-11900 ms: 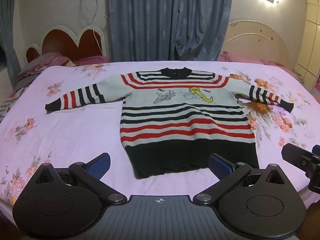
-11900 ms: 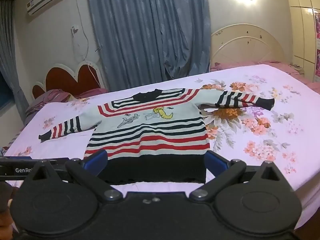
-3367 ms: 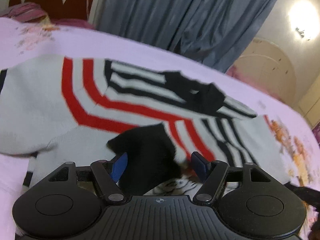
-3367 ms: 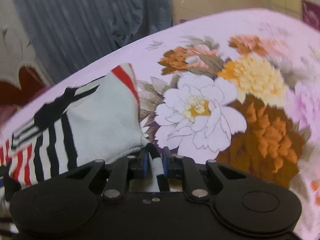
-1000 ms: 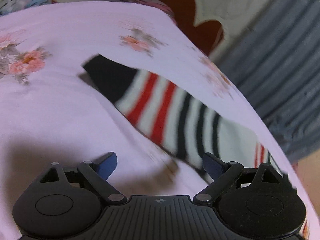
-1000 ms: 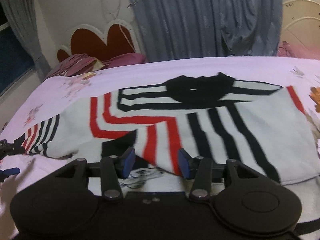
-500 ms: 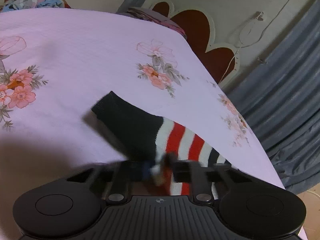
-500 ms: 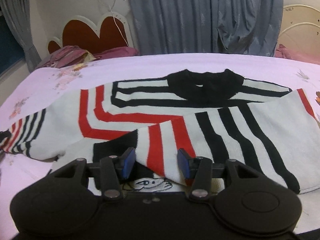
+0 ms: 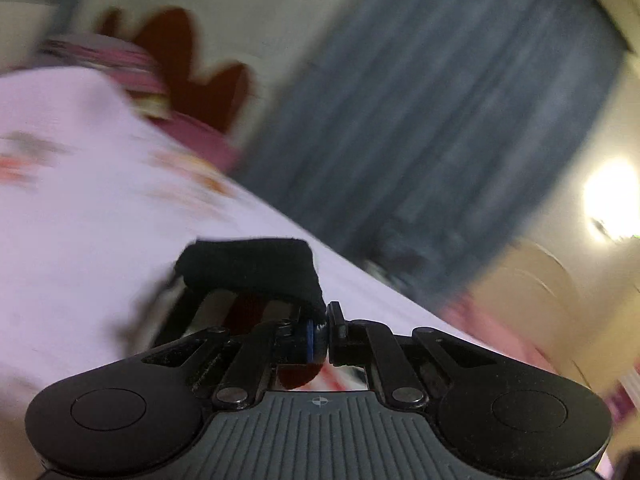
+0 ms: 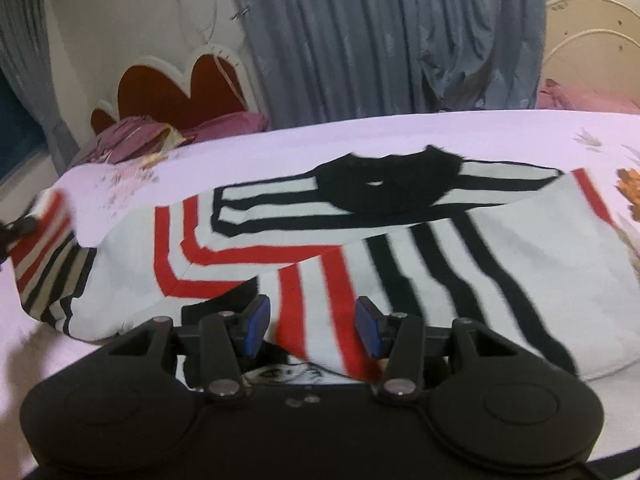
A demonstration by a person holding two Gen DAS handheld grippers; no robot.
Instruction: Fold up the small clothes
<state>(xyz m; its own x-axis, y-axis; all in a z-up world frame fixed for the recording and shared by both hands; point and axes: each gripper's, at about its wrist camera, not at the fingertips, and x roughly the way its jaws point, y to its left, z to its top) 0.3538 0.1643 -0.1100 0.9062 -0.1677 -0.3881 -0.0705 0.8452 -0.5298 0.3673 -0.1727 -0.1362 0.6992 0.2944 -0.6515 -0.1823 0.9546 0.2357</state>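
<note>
While the left wrist view was smeared by motion, the left gripper (image 9: 322,334) was seen pinched fully together on the black cuff (image 9: 256,268) of the sweater's left sleeve (image 10: 44,256). Fabric sat between the pads; the cuff draped forward and to the left of the jaws, lifted clear of the pink bedsheet (image 9: 80,200).

Right gripper (image 10: 312,326): jaws stood partly apart, gripping nothing. Sweater (image 10: 400,248) lay flat on the bed directly ahead of and beneath these jaws. Its right sleeve (image 10: 460,288) was folded across the chest, with a red stripe running between the blue pads (image 10: 256,320). Black collar (image 10: 392,184) was further ahead, roughly centred. Striped left sleeve was raised at the far left of the right jaws' view, dark tip of the other tool touching it there. Grey curtain (image 10: 380,40) beyond.
</note>
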